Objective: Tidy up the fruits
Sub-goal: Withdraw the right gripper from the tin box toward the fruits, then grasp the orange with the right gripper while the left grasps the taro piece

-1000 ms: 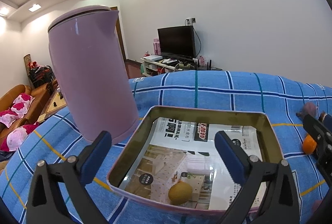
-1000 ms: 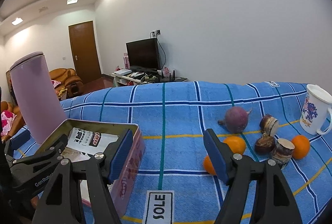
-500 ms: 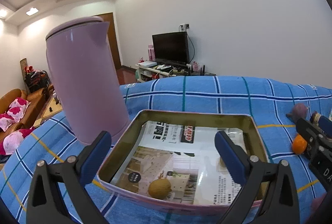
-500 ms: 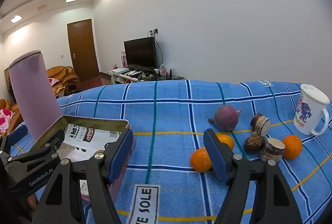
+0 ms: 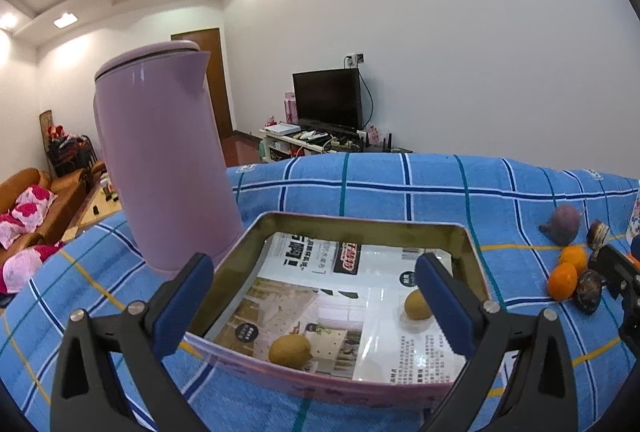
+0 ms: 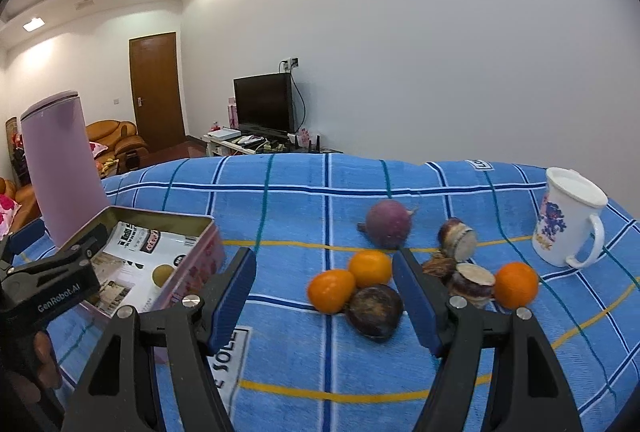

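Observation:
A metal tin [image 5: 360, 228] lined with printed paper holds two yellow-brown fruits [image 5: 289, 350] [image 5: 416, 306]. My left gripper [image 5: 316, 304] is open and empty, hovering at the tin's near edge. My right gripper [image 6: 326, 292] is open and empty, just in front of a cluster on the cloth: three oranges [image 6: 331, 290] [image 6: 369, 268] [image 6: 516, 284], a dark round fruit [image 6: 374, 310], a purple round root [image 6: 388, 219] and cut brown pieces [image 6: 456, 238]. The tin [image 6: 200, 244] lies left of it.
A tall lilac kettle [image 5: 164, 171] stands left of the tin, close to it. A white printed mug [image 6: 566, 218] stands at the right. The blue checked cloth [image 6: 300, 199] covers the table. A room with TV and sofa lies behind.
The left gripper has shifted left, so a second fruit in the tin shows. The right gripper has moved right toward the fruit cluster, which now sits between its fingers' line of sight.

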Available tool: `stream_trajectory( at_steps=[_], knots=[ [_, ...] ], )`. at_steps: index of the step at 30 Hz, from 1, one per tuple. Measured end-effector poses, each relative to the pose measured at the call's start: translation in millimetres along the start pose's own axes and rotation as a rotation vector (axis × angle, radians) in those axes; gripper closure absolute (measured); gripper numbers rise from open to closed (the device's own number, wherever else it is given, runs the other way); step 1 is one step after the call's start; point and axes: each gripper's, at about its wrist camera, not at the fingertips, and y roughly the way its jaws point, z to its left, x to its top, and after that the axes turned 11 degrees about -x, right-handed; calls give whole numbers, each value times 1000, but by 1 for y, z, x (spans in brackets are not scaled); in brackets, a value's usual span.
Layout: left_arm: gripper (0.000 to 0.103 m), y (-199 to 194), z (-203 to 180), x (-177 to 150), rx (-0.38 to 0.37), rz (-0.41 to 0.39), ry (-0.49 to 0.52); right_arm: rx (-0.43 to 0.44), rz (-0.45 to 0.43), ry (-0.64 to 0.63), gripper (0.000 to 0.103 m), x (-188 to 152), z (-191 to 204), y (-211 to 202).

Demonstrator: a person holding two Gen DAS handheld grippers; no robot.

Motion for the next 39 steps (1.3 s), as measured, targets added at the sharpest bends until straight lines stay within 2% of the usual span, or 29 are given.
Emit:
stream_trajectory(
  at_steps=[17,29,36,39],
  knots=[
    [0,-15,-37,-9,-47,9,26,-72,35,49,31,-4,-70,3],
    [0,-27,-79,-15,-126,17,103,-177,87,177,31,-7,-157,12],
    [0,-26,-109,-19,-205,73,133,-234,175,279,31,-13,-207,28],
    [0,-25,-122,-22,-227,103,142,-190,241,323,31,-18,-220,40]
  ],
)
